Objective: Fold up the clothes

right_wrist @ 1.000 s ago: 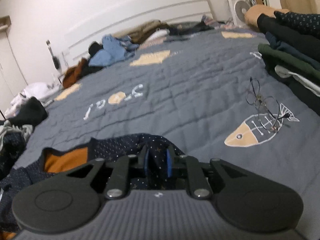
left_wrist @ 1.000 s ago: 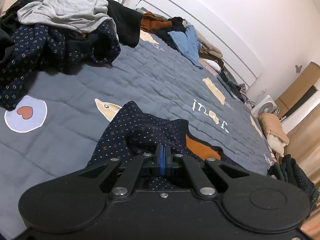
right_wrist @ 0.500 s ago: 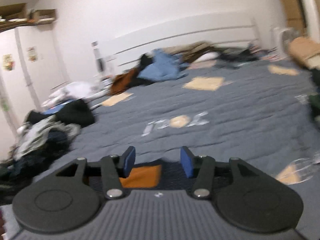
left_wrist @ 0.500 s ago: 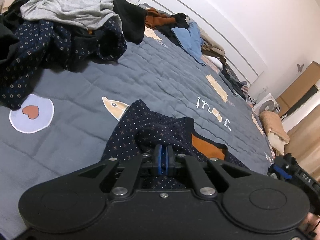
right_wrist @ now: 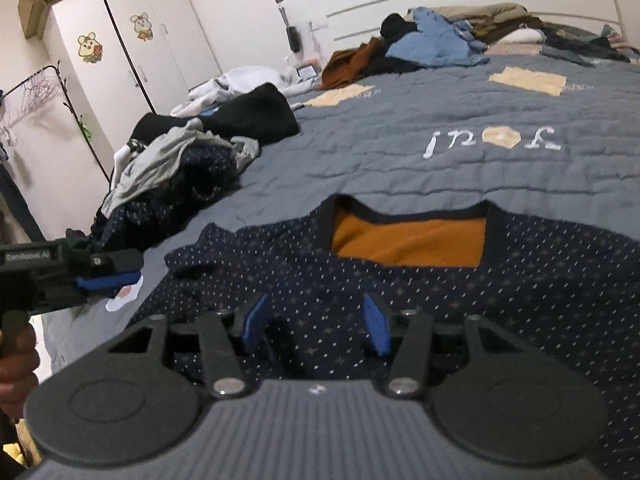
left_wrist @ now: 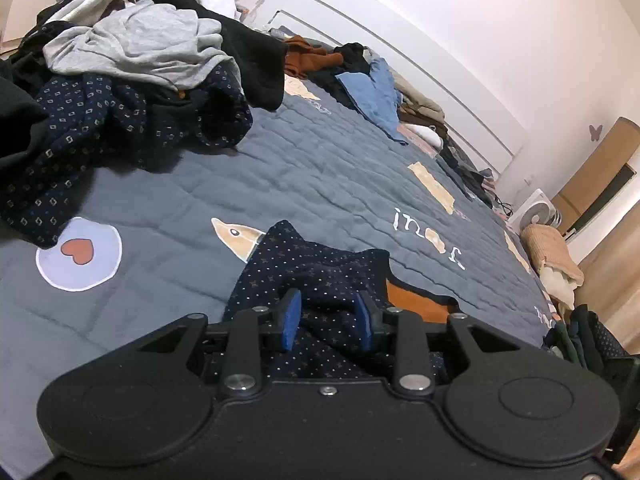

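A navy dotted garment (left_wrist: 320,272) with an orange lining at its neck lies on the grey quilt (left_wrist: 280,168) just ahead of me. My left gripper (left_wrist: 327,318) is low over its left edge and its jaws are opening. A raised fold of the cloth sits between the blue pads (left_wrist: 291,316), which no longer pinch it. In the right wrist view the garment (right_wrist: 440,292) lies spread flat with the collar facing away. My right gripper (right_wrist: 316,324) hovers over its middle, jaws opening, nothing clamped between them. The left gripper (right_wrist: 108,280) shows at that view's left edge, held by a hand.
A heap of unfolded clothes (left_wrist: 132,80) lies at the bed's left, also seen as the heap (right_wrist: 180,168). More clothes (left_wrist: 376,88) lie by the headboard. Dark folded clothes (left_wrist: 584,336) sit at the right edge. A fan (left_wrist: 536,212), a wardrobe (right_wrist: 132,48) and a clothes rack (right_wrist: 40,84) stand off the bed.
The left jaws were shut on the garment's fold and have parted. The right gripper let go of the garment, opened wide and swung left, now facing the collar.
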`<state>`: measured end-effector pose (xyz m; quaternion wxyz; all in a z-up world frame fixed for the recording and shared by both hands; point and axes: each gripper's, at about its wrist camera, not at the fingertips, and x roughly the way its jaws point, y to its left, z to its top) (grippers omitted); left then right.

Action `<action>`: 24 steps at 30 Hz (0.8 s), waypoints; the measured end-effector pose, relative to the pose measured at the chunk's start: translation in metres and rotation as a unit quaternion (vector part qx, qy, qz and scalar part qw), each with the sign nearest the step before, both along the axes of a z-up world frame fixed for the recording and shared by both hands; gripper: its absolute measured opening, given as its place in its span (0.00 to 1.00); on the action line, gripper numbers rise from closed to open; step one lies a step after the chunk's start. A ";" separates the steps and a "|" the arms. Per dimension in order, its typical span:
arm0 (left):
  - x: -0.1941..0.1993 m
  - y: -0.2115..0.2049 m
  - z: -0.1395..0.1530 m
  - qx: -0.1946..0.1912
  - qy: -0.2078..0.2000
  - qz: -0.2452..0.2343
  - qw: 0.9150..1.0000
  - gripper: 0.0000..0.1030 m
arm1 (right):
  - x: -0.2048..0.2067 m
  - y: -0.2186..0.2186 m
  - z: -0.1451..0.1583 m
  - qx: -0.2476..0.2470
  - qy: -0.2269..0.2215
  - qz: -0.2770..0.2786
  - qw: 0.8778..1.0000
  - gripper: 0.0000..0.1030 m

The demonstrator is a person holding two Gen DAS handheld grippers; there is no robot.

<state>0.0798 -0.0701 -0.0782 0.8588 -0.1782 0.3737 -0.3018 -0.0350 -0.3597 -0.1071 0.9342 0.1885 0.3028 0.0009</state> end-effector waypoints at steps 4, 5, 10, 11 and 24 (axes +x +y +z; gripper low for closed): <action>0.001 0.004 0.000 -0.002 0.000 0.001 1.000 0.30 | 0.003 0.003 -0.010 0.008 0.010 -0.001 1.000 0.51; 0.001 0.005 0.000 -0.001 0.000 0.002 1.000 0.30 | 0.004 0.003 -0.012 0.008 0.012 -0.001 1.000 0.51; 0.002 0.007 -0.001 0.000 0.005 0.005 1.000 0.30 | 0.003 0.009 -0.014 0.010 0.004 0.012 1.000 0.27; 0.002 0.007 -0.001 0.000 0.005 0.006 1.000 0.30 | 0.003 0.011 -0.013 0.011 0.000 0.016 1.000 0.21; 0.005 0.009 -0.001 0.004 0.010 0.006 1.000 0.36 | -0.007 0.069 0.008 -0.012 -0.010 0.230 0.973 0.14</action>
